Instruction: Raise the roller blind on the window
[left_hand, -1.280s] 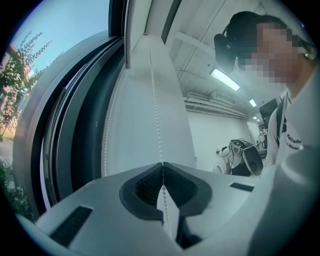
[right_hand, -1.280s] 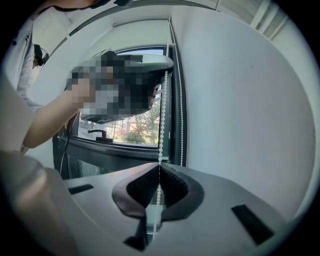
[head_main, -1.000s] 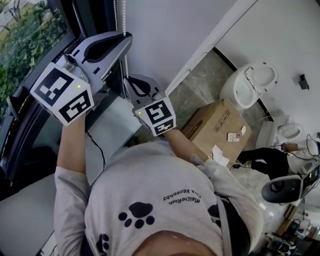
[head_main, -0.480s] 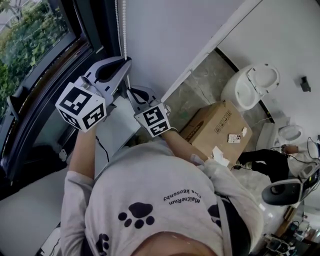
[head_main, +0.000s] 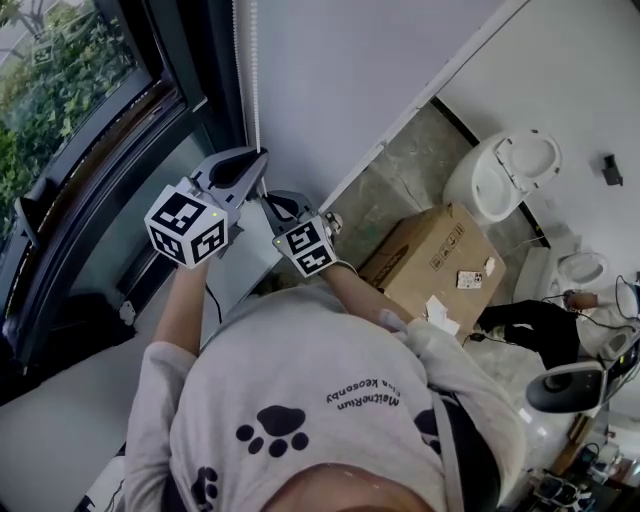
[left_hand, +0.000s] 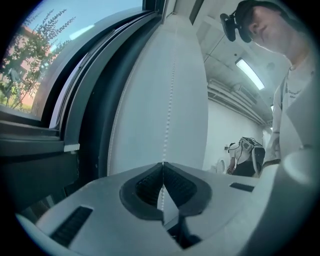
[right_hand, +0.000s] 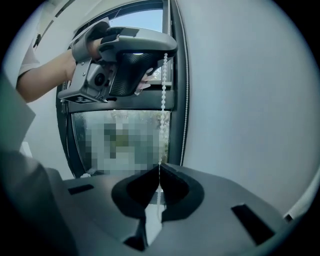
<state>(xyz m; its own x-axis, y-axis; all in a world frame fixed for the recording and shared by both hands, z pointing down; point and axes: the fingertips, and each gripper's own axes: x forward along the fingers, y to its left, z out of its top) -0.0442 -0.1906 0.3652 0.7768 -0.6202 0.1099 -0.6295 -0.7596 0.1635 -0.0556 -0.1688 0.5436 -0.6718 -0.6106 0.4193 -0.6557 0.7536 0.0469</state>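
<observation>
A white bead chain hangs down the white wall beside the dark-framed window. My left gripper is shut on the chain, which rises from its closed jaws up the wall as the bead chain. My right gripper sits just below and to the right of it, also shut on the chain. In the right gripper view the bead chain runs taut from the left gripper above down into the right jaws. The blind itself is outside all views.
A cardboard box stands on the floor to the right, with a white toilet beyond it. A white ledge lies under the grippers. Another person stands far back in the room.
Both grippers have come down together along the wall, still shut on the bead chain, the left one from well up beside the window to just above the right one.
</observation>
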